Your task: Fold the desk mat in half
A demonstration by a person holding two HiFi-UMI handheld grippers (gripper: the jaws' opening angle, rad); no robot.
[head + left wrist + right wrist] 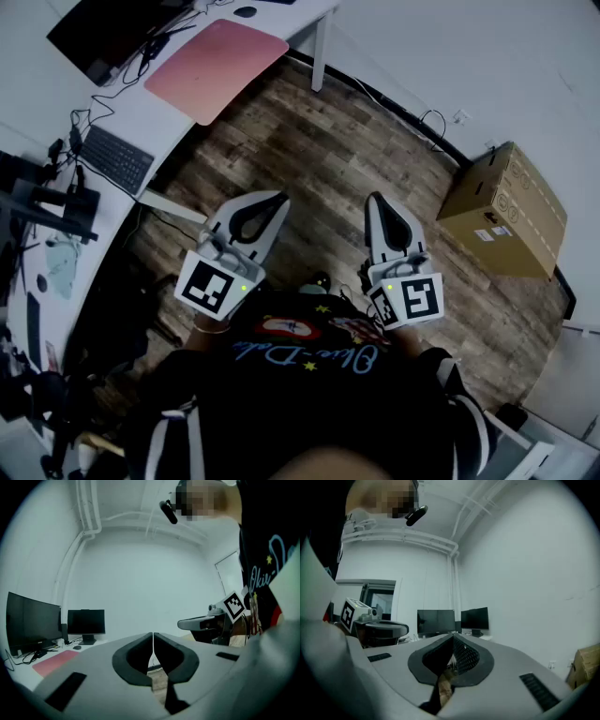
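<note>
Head view: the pink desk mat [217, 64] lies flat on the white surface [164, 117], upper left. The left gripper [278, 199] and right gripper [375, 201] are at centre, over the wood floor [328, 131].
Left gripper view: jaws together, empty; mat at lower left.
Right gripper view: jaws together, empty.

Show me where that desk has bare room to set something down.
Bare desk shows between the pink desk mat and the keyboard. Beyond the mat, monitor and cables crowd it; past the keyboard, stands. The wood floor up to the cardboard box is open.
</note>
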